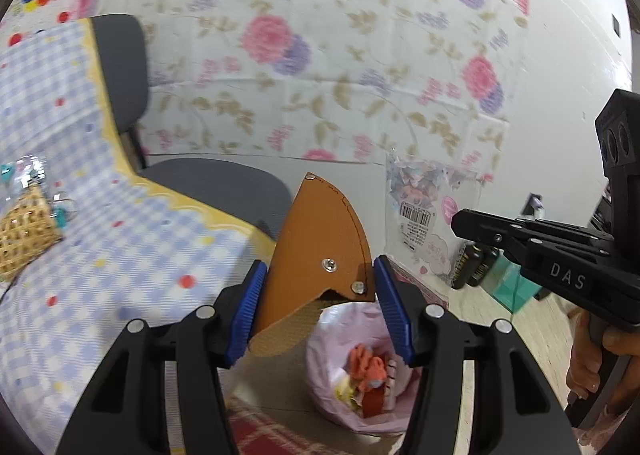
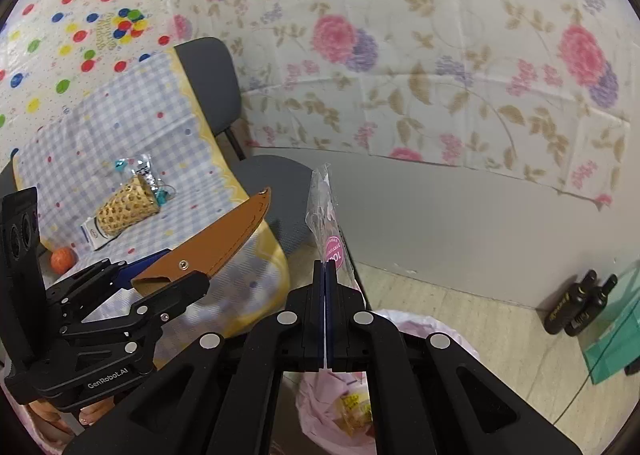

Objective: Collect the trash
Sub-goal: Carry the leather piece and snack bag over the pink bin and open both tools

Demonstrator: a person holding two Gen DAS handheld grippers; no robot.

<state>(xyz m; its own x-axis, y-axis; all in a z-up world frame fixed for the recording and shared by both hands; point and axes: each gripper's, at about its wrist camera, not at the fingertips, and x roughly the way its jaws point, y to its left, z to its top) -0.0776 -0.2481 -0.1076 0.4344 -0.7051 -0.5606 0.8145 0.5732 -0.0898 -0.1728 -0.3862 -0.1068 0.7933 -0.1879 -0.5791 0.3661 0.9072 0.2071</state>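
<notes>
My left gripper [image 1: 318,287] is shut on a brown leather sheath [image 1: 316,255] with metal studs, held up above the pink-lined trash bin [image 1: 340,339]. The sheath also shows in the right wrist view [image 2: 218,239]. My right gripper [image 2: 325,275] is shut on a clear plastic wrapper [image 2: 326,207] with a pink sticker, held upright over the bin [image 2: 404,321]. The wrapper also shows in the left wrist view [image 1: 428,211], with the right gripper's body [image 1: 560,259] to its right. The bin holds orange and yellow scraps.
A table with a blue checked cloth [image 2: 120,127] carries a woven basket [image 2: 124,209], a tube, shiny packets and an orange ball [image 2: 62,259]. A grey chair [image 2: 224,95] stands beside it. Two dark bottles [image 2: 580,305] and a green box stand by the wall.
</notes>
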